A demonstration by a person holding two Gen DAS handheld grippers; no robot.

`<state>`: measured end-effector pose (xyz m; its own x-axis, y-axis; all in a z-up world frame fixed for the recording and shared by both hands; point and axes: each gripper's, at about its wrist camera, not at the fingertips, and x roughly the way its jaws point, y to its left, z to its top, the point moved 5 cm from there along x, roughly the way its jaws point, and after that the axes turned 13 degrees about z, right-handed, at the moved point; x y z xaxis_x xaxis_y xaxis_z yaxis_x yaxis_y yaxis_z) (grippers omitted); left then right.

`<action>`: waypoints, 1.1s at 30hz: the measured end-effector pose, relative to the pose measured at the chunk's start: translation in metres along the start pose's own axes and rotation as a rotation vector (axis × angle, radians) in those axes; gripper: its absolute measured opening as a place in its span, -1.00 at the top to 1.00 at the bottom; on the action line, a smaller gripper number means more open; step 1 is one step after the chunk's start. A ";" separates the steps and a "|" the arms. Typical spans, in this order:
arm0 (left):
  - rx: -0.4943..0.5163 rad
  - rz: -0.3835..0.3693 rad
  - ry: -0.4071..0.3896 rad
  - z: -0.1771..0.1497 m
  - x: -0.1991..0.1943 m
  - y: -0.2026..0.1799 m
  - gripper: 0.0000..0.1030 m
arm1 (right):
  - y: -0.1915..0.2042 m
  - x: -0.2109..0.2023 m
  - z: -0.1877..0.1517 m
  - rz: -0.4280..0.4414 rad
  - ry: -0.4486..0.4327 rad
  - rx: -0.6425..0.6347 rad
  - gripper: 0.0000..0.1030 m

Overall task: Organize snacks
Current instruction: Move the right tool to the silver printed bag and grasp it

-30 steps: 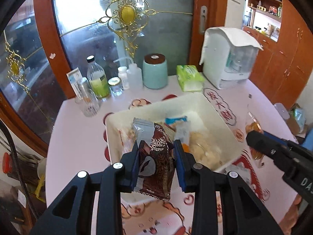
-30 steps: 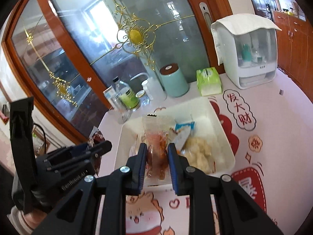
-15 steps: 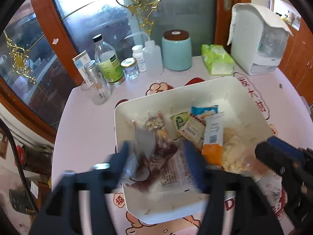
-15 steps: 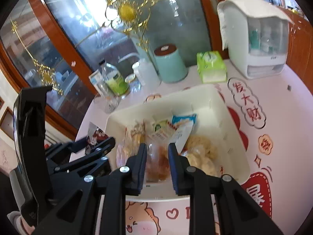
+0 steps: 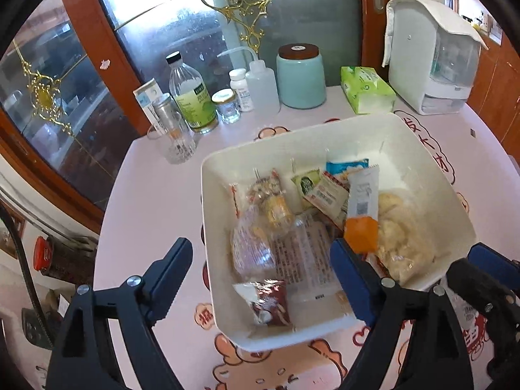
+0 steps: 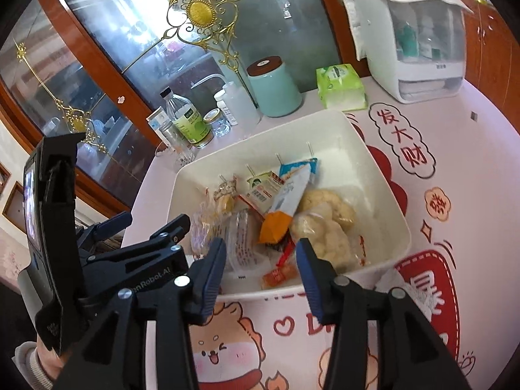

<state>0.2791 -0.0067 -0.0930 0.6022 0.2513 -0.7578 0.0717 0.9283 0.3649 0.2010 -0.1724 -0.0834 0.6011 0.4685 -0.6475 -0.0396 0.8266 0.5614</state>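
Note:
A white bin (image 5: 204, 201) (image 6: 386, 195) on the table holds several snack packets. My left gripper (image 5: 260, 269) hangs over its near left corner with the jaws still opening wide. A brown snowflake packet (image 5: 271, 302) lies loose in the bin below them, touched by neither pad. My right gripper (image 6: 260, 260) is over the near rim, its jaws opening. A clear packet (image 6: 240, 243) lies in the bin beyond the gap, free of the pads. An orange-and-white stick pack (image 5: 362, 208) (image 6: 286, 204) leans on a bag of pale puffs (image 5: 399, 237) (image 6: 325, 224).
Behind the bin stand a teal canister (image 5: 300, 78), bottles (image 5: 191, 97), a drinking glass (image 5: 175, 144), a green tissue pack (image 5: 367, 89) and a white appliance (image 5: 432, 65). A glazed wooden door closes the far side. The pink cartoon tablecloth (image 6: 357, 341) covers the table.
Both grippers sank toward the bin. The left one let go of the brown packet, which dropped into the bin's near corner. The right jaws parted off the clear packet.

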 end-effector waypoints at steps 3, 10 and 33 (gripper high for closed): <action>0.003 0.004 -0.003 -0.010 -0.007 -0.002 -0.67 | -0.005 -0.010 -0.008 0.002 -0.007 0.012 0.11; -0.020 -0.017 -0.024 -0.029 -0.030 -0.008 -0.67 | -0.014 -0.039 -0.031 -0.006 -0.030 0.025 0.11; -0.034 -0.106 -0.048 -0.080 -0.090 -0.045 -0.67 | -0.055 -0.110 -0.078 -0.043 -0.106 0.084 0.11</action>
<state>0.1581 -0.0494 -0.0846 0.6302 0.1386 -0.7640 0.1108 0.9578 0.2652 0.0753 -0.2449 -0.0833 0.6816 0.3941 -0.6165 0.0523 0.8142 0.5783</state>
